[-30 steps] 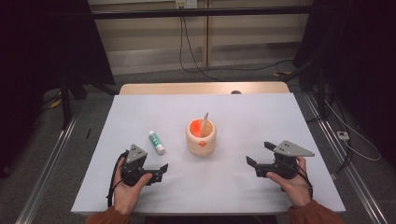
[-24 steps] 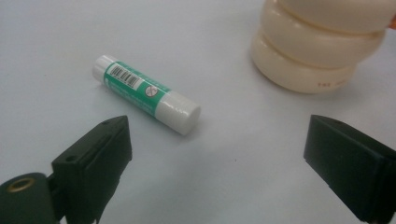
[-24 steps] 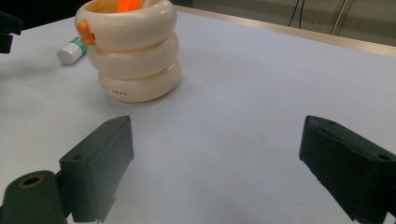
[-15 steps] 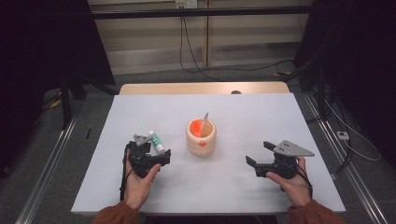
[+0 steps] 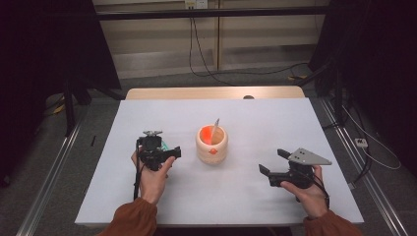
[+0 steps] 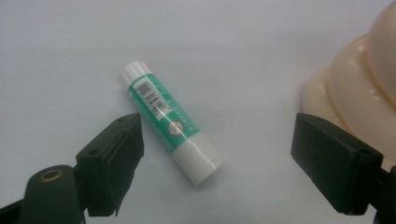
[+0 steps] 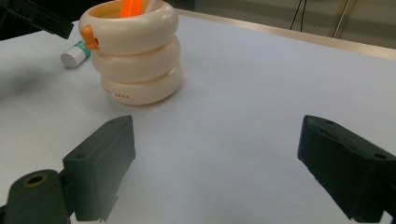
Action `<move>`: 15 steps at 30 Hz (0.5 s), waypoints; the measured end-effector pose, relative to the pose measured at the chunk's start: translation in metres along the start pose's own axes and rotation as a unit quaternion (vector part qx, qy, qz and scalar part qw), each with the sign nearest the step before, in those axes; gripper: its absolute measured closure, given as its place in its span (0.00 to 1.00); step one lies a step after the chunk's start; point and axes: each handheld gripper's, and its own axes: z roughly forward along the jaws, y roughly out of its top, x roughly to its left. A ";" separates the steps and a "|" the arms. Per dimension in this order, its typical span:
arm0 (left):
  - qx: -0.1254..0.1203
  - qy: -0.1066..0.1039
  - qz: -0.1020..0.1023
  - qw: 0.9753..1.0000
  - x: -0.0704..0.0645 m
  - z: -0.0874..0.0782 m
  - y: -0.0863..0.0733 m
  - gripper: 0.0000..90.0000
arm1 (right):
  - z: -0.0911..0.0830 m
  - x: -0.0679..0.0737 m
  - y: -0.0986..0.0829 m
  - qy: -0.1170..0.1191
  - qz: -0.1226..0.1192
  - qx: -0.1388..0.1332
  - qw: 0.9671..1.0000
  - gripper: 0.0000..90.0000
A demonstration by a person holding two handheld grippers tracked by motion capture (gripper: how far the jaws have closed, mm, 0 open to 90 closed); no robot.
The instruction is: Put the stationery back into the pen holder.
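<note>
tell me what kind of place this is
Probably a lab or recording station, not a home: a white table inside a metal frame, cables trailing over the floor, and hand-held grippers, left and right, working by a glue stick.

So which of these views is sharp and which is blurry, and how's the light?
High view: evenly lit table, dark surroundings. Left gripper view: glue stick sharp, holder and jaws soft. Right gripper view: holder fairly sharp, near jaws blurred.
</note>
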 end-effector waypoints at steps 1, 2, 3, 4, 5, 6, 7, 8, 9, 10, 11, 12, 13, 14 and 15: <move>0.007 0.001 -0.002 1.000 0.000 0.002 0.001 0.21 | 0.000 0.000 0.000 0.000 0.000 0.000 1.000 0.12; 0.014 0.007 -0.001 1.000 0.001 0.004 0.002 0.22 | 0.000 0.000 0.000 -0.001 0.000 0.001 1.000 0.12; 0.020 0.003 -0.003 1.000 0.001 0.006 0.002 0.22 | 0.000 0.000 0.000 0.000 0.000 0.001 1.000 0.12; 0.021 0.003 -0.011 1.000 0.001 0.008 0.002 0.22 | 0.000 0.000 0.000 0.000 -0.001 0.001 1.000 0.13; 0.027 0.008 -0.004 1.000 0.001 0.010 0.003 0.22 | 0.000 0.000 0.000 0.000 -0.001 0.001 1.000 0.13; 0.030 0.012 -0.004 0.999 0.001 0.011 0.004 0.22 | 0.001 0.001 0.000 0.000 -0.002 0.001 1.000 0.13; 0.032 0.012 -0.007 0.999 0.001 0.013 0.004 0.22 | 0.001 0.001 -0.001 0.000 -0.002 0.001 1.000 0.13; 0.035 0.015 -0.011 0.999 0.002 0.014 0.006 0.22 | 0.001 0.001 -0.001 0.001 -0.002 0.002 1.000 0.13; 0.040 0.016 -0.015 0.999 0.002 0.016 0.007 0.24 | 0.001 0.001 -0.001 0.001 -0.003 0.001 1.000 0.13; 0.044 0.020 -0.017 0.999 0.002 0.017 0.008 0.27 | 0.001 0.001 -0.001 0.001 -0.003 0.001 1.000 0.14; 0.048 0.023 -0.020 0.998 0.001 0.019 0.009 0.30 | 0.001 0.001 -0.001 0.001 -0.003 0.001 1.000 0.14; 0.051 0.027 -0.024 0.998 0.001 0.021 0.010 0.31 | 0.001 0.001 -0.001 0.001 -0.003 0.001 1.000 0.14; 0.058 0.029 -0.028 0.997 0.001 0.024 0.010 0.32 | 0.001 0.001 -0.001 0.001 -0.003 0.001 1.000 0.14; 0.063 0.032 -0.033 0.997 0.001 0.026 0.011 0.32 | 0.001 0.001 -0.001 0.001 -0.002 0.001 1.000 0.14; 0.066 0.034 -0.030 0.997 0.001 0.028 0.011 0.33 | 0.001 0.001 -0.001 0.000 -0.003 0.002 1.000 0.14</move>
